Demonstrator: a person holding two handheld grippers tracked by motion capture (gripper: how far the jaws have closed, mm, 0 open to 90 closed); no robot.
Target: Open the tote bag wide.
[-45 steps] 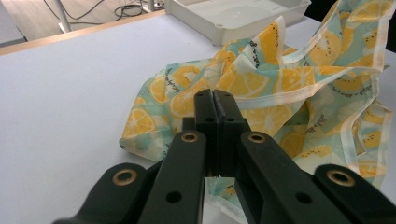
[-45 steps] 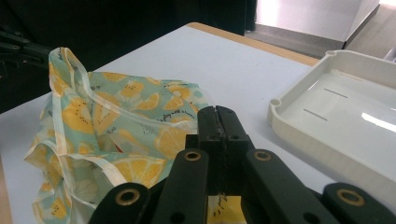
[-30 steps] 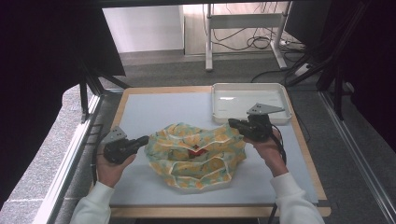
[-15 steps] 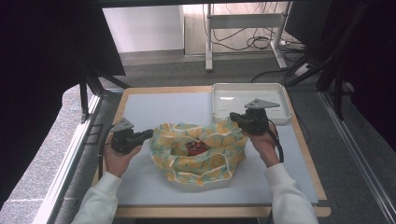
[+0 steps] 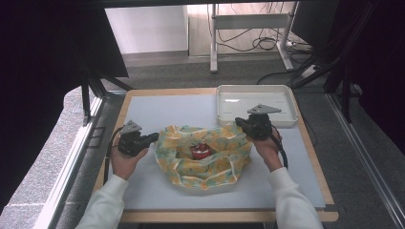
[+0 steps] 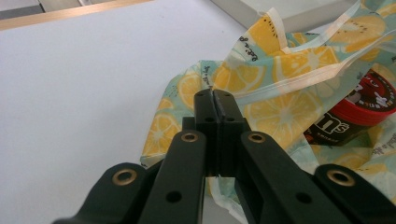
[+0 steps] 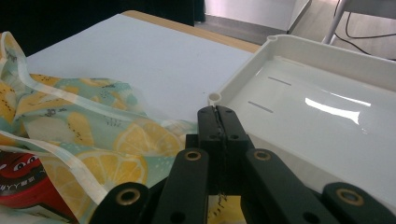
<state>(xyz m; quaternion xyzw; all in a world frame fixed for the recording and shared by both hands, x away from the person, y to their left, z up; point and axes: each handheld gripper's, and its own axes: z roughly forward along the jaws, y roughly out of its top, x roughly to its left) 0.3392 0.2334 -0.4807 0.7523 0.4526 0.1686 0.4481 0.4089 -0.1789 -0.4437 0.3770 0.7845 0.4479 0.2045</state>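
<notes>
In the high view, a crumpled cloth printed with yellow lemon slices on a pale green ground (image 5: 205, 155) lies in the middle of the frame on a pale grey mat over a wooden-edged table (image 5: 157, 107). A small red round tin (image 5: 200, 151) sits in the hollow at the cloth's centre. The left gripper (image 5: 154, 137), black with a grey three-cornered plate on top, is at the centre left, its tip at the cloth's left edge. The right gripper (image 5: 238, 121) is right of centre, its tip at the cloth's upper right edge. An empty white rectangular plastic tray (image 5: 224, 102) stands in the upper right part of the table, just behind the right gripper. White sleeves come in from the bottom of the frame.

In the left gripper view, the black jaws rise from the bottom centre and are clenched on the cloth's pale hem, which runs up to the upper right. The red tin, with a dark printed side, sits at the right edge among the folds. Bare mat takes the left half.

In the right gripper view, the jaws at the bottom centre are clamped together with a thin edge of the cloth pinched between them. The cloth spreads across the lower left, with the tin in the bottom left corner. The tray's corner stands right behind the jaw tips and stretches to the upper right.
</notes>
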